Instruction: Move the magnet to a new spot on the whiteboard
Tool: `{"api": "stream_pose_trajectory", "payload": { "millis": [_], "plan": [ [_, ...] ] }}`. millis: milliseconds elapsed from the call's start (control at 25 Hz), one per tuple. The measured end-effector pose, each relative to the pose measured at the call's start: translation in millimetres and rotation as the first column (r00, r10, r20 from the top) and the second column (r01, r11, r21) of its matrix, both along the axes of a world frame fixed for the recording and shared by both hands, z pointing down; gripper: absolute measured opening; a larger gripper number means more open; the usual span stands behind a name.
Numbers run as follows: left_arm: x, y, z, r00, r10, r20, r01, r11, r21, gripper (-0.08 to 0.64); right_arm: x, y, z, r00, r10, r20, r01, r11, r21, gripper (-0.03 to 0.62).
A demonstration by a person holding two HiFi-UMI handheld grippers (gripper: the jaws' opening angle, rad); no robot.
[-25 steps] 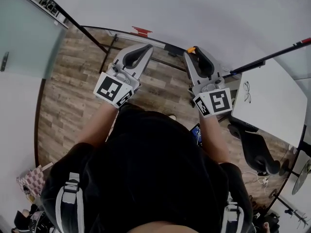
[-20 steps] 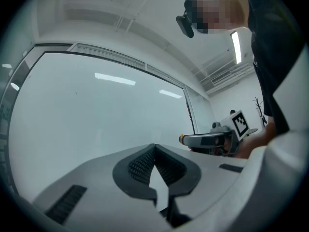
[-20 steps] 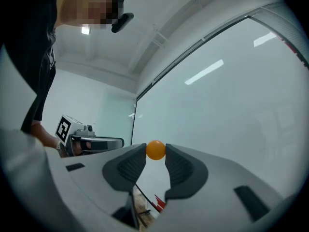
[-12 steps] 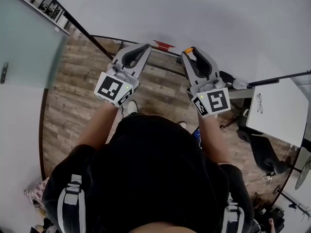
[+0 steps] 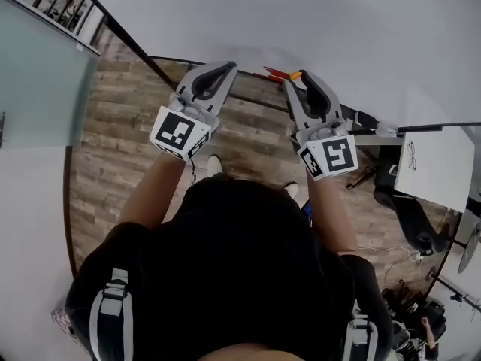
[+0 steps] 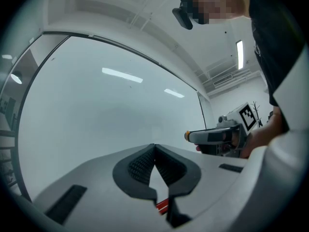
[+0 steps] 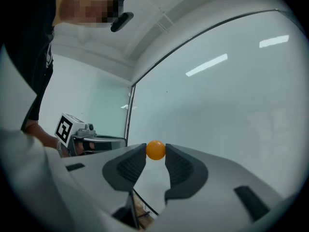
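Observation:
The whiteboard (image 5: 301,21) fills the wall ahead of both grippers and shows as a wide pale sheet (image 6: 96,105) (image 7: 231,105) in both gripper views. A small orange ball-shaped magnet (image 7: 155,150) sits pinched between the tips of my right gripper (image 7: 155,152). In the head view the magnet (image 5: 296,75) shows at the tip of the right gripper (image 5: 298,77), close to the board. My left gripper (image 6: 154,147) is shut with its pads touching and nothing between them. In the head view the left gripper (image 5: 228,68) is level beside the right.
A red object (image 5: 274,74) lies at the foot of the board between the two gripper tips and shows below the left jaws as a red patch (image 6: 163,206). A glass partition (image 5: 37,74) stands left. A white table (image 5: 440,160) and a black chair (image 5: 409,216) stand right on the wooden floor.
Both grippers have travelled sideways along the whiteboard together. The red object has slid from left of the tips to between them. The white table has shifted towards the right edge. Neither grip has changed.

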State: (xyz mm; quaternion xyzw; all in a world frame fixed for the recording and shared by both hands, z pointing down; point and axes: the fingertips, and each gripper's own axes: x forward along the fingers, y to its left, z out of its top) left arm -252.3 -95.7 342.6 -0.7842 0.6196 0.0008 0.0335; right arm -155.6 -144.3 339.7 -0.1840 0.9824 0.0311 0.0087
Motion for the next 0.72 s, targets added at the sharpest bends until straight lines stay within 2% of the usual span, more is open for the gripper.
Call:
{"api": "stream_pose_trajectory", "payload": {
  "millis": [160,400,720],
  "plan": [
    [-36.1,11.8,2.6,0.999,0.047,0.005,-0.047,0.999,-0.003,0.003,-41.0,14.7,1.0,0.999,0.036,-0.017,-0.036,0.999,0.009,0.120],
    [-75.8,14.5,-0.7,0.996,0.084,0.009,-0.084,0.996,-0.009,0.003,-79.3,25.5,-2.6,0.996,0.092,-0.013,-0.092,0.996,0.010,0.120],
    [-90.8,-2.8,-5.0,0.993,0.116,0.015,-0.116,0.993,0.004,0.003,-96.1,8.3,-4.7,0.980,0.199,0.003,-0.199,0.980,-0.020,0.120]
  ]
}}
